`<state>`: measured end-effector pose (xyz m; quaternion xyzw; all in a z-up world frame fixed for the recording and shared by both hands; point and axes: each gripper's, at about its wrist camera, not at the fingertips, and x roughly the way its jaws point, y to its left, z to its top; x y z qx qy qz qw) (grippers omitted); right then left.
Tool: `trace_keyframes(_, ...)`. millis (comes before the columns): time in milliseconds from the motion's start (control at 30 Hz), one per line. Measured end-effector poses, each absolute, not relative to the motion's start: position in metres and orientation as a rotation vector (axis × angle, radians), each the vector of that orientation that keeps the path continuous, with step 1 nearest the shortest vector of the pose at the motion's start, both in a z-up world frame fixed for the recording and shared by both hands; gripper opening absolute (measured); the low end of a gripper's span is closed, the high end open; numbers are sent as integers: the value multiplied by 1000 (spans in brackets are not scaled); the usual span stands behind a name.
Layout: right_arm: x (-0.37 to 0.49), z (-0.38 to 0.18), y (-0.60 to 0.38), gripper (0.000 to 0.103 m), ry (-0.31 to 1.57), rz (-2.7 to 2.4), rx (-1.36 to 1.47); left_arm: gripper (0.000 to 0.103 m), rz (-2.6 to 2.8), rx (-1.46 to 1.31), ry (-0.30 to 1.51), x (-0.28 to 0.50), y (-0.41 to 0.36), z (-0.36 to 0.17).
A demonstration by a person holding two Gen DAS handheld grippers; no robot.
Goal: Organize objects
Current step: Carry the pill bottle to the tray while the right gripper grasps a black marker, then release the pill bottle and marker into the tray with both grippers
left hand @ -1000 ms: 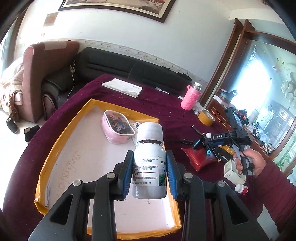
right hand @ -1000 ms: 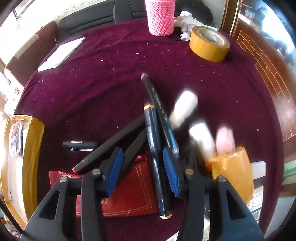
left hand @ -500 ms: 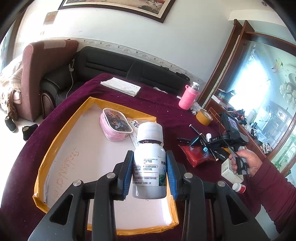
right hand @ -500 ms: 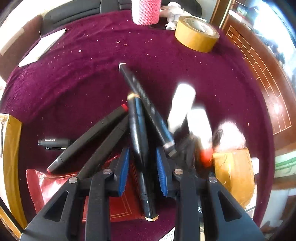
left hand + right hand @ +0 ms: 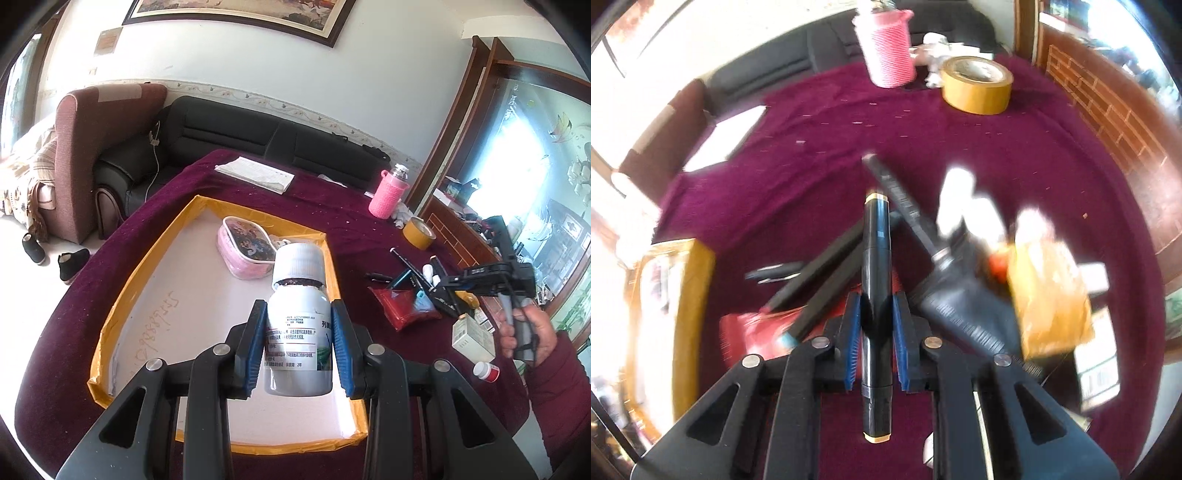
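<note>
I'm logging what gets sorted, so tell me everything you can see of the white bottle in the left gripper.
The white plastic bottle has a ribbed white screw cap, a dark band at its neck and a printed label with a green patch. It stands upright, clamped at both sides by the left gripper, over the yellow-edged white tray.

Glossy plastic marker (image 5: 875,295), velvety tablecloth (image 5: 997,147)

white bottles (image 5: 958,201) behind the pen pile are a blown-out blur.
</note>
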<state>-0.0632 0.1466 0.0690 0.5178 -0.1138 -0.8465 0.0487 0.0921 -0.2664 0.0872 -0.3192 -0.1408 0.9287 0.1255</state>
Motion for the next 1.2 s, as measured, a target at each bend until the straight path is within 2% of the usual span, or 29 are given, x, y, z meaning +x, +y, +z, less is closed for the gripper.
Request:
trace_keyframes(267,-40,91,50,14,-345,-2341,1445,29,2779,-1028,-255,55,-288,95)
trace_keyframes(500,-50,64,-50,14,-373,-2109,1470,29,2748,-1219,-256,-18,-308,76)
trace_keyframes(667,-62,40,-107,14,-385,-2039,1509,29,2724,-1342,-193,-69,-307,52)
trace_keyframes(900,-79,27,-146,15,-358,-2017,1541,29,2686,-1448,-294,-103,-322,16)
trace_keyframes(967,-84,26,-158,15,-353,-2012,1539,30,2680,-1400,-336,-98,-326,20)
trace_keyframes(1100,-95,24,-172,15,-352,-1995,1538,36,2678,-1350,-336,-86,-330,33)
trace_keyframes(1200,-104,22,-186,14,-349,-1984,1536,36,2692,-1299,-387,-68,-341,51)
